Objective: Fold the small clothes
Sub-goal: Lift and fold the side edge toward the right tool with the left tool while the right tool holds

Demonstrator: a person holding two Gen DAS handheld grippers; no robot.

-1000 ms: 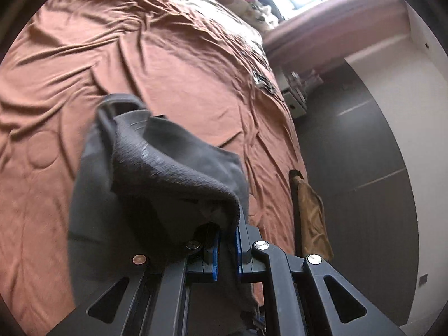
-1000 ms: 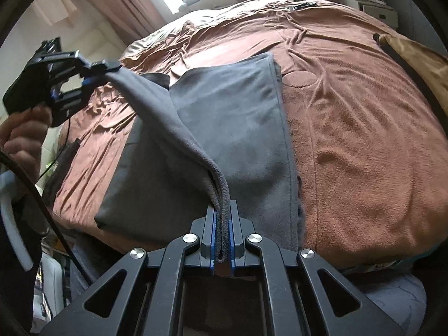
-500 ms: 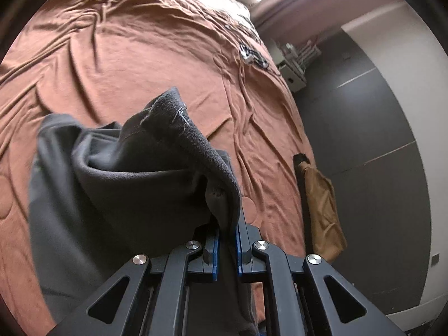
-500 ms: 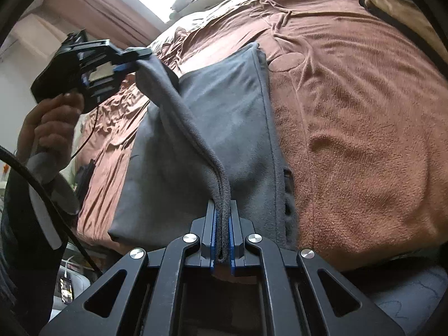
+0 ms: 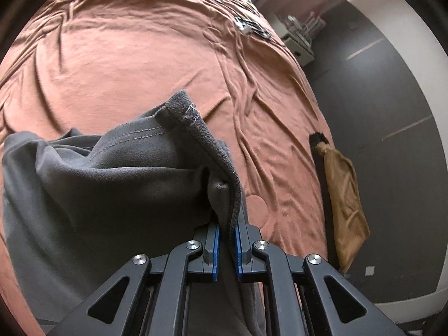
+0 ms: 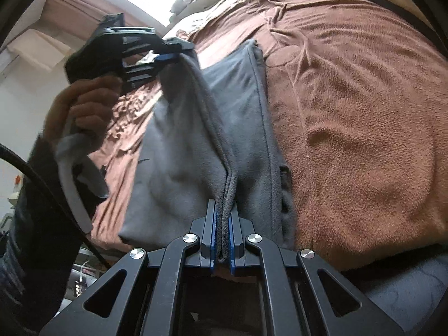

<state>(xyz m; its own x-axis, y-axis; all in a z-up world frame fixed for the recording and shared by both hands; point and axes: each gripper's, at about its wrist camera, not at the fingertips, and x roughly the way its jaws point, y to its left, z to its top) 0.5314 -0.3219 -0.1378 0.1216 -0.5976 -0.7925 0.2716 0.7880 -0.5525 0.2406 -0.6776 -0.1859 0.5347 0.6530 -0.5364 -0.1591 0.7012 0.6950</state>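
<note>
Grey garment (image 6: 179, 168) on bed (image 6: 364, 128), near front edge. Left hand-held gripper (image 5: 226, 229) and right hand-held gripper (image 6: 221, 240) each pinch hem, one edge lifted. Fleece looks soft, light, limp; best held at stitched hem corners.

Bed (image 5: 140, 64), rumpled rust-brown sheet; grey garment (image 6: 246, 117) partly flat on it; tan bag (image 5: 345, 196) at edge.
</note>
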